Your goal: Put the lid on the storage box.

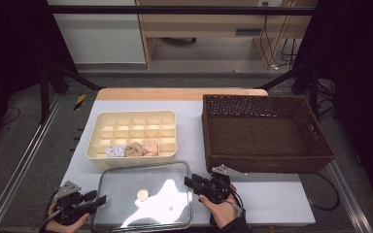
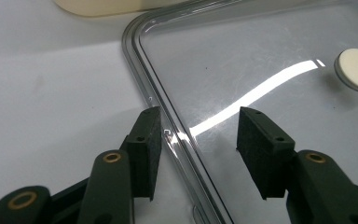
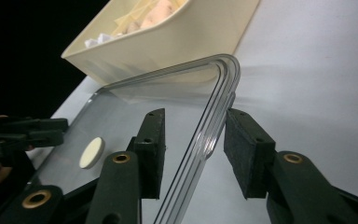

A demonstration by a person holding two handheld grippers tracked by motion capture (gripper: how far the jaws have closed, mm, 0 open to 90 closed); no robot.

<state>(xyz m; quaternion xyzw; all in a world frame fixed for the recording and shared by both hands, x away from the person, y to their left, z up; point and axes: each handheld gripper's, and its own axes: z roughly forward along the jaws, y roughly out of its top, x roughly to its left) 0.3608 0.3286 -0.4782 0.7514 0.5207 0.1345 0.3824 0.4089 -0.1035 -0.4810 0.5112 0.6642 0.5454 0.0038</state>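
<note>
Near tray: clear lid [image 1: 143, 201] lies flat on table [image 1: 272, 199], just in front of cream tray [image 1: 132, 135], left of basket [image 1: 264, 133].
Lid axis: long side runs left-right, parallel to tray's front wall; knob [image 1: 142, 194] faces up, near centre.
Left gripper [image 1: 94, 200]: at lid's left edge, jaws apart, straddling rim, not pressing.
Right gripper [image 1: 190, 182]: at lid's right rear corner, jaws apart either side of rim; far pad maybe just brushing it, hard to tell.
Handling: likely stiff, light, slick plastic or glass; could slip or crack if dropped.
Hold: pinch raised rim at opposite short edges, lift level.
Tray: three front cells hold small wads.
</note>
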